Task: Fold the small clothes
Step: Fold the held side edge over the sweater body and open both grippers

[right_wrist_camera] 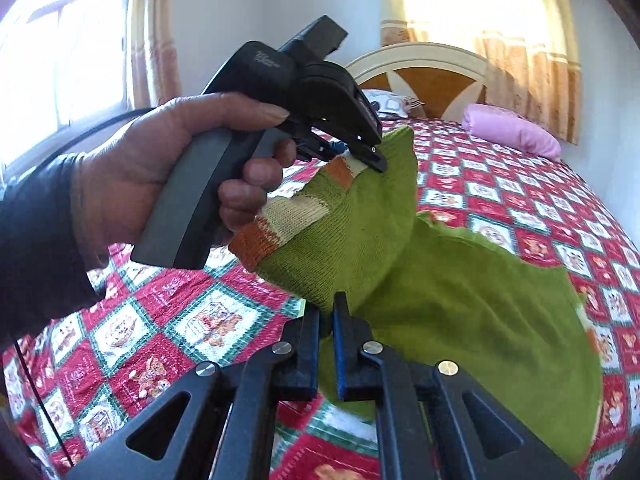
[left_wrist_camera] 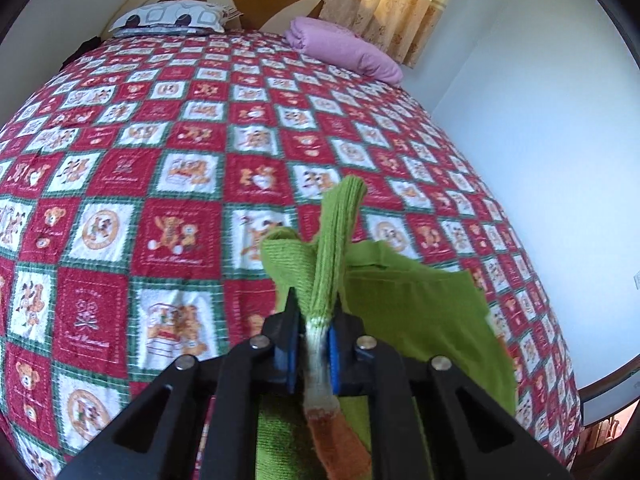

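Note:
A small green knit sweater (right_wrist_camera: 440, 292) with an orange and cream striped band (right_wrist_camera: 280, 220) hangs in the air above the bed. My left gripper (left_wrist_camera: 316, 300) is shut on a bunched ribbed edge of the sweater (left_wrist_camera: 420, 312). In the right wrist view the left gripper (right_wrist_camera: 360, 152), held in a hand, pinches the garment near the striped band. My right gripper (right_wrist_camera: 327, 312) is shut on a lower green edge of the same sweater. The rest of the cloth droops to the right.
The bed carries a red, green and white patchwork quilt (left_wrist_camera: 160, 184). A patterned pillow (left_wrist_camera: 172, 18) and a folded pink blanket (left_wrist_camera: 344, 48) lie by the headboard (right_wrist_camera: 424, 76). Curtains (left_wrist_camera: 400, 0) and a white wall (left_wrist_camera: 540, 120) stand on the right.

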Available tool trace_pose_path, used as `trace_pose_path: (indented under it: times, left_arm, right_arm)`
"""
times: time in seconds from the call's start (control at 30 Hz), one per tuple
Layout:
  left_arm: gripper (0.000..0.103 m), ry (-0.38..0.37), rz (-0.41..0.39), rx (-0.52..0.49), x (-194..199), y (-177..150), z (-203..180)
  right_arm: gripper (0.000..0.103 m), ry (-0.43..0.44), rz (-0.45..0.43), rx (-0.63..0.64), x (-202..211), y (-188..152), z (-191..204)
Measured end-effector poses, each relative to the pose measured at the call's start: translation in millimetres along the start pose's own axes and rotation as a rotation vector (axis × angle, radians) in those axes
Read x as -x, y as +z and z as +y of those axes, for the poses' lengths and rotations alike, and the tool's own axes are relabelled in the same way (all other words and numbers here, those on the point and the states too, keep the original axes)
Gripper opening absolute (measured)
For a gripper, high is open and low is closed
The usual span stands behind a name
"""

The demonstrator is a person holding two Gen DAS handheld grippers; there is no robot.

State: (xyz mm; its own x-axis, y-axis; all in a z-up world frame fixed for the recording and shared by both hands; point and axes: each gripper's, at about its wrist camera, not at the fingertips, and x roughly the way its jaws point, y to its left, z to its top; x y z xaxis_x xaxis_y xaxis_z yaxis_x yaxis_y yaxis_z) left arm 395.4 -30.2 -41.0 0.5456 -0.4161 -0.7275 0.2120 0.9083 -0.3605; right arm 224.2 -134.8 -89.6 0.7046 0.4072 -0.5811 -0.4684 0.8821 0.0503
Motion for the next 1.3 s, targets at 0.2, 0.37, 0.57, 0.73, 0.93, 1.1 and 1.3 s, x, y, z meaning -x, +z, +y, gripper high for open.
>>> trace_pose_path:
  times: [0.2,0.37,0.57,0.73,0.93,1.1,1.3]
  left_arm:
    - [0.012,-0.046,-0.025,-0.029,2,3,-48]
    - [0.012,-0.074,-0.019,-0.038,-10,5,-79]
    - [0.012,-0.103,0.0,-0.069,-25,-1,-116]
    - [0.012,-0.126,0.021,-0.105,-37,-7,-145]
    - [0.012,-0.123,0.065,-0.141,-66,-20,-173]
    - [0.012,-0.119,0.109,-0.145,-94,-33,-194]
    - [0.014,-0.083,0.11,-0.183,-114,-44,-215]
  right_arm:
    - [0.005,0.016,-0.014,-0.107,22,-7,-40]
    - [0.004,0.03,-0.006,-0.227,36,-17,-75]
    - [0.004,0.047,0.002,-0.346,53,-30,-105]
    - [0.004,0.065,0.014,-0.443,64,-49,-127]
    - [0.004,0.081,0.036,-0.569,66,-76,-154]
    - [0.004,0.06,0.037,-0.623,72,-94,-170]
    - [0.002,0.027,0.022,-0.694,75,-115,-192]
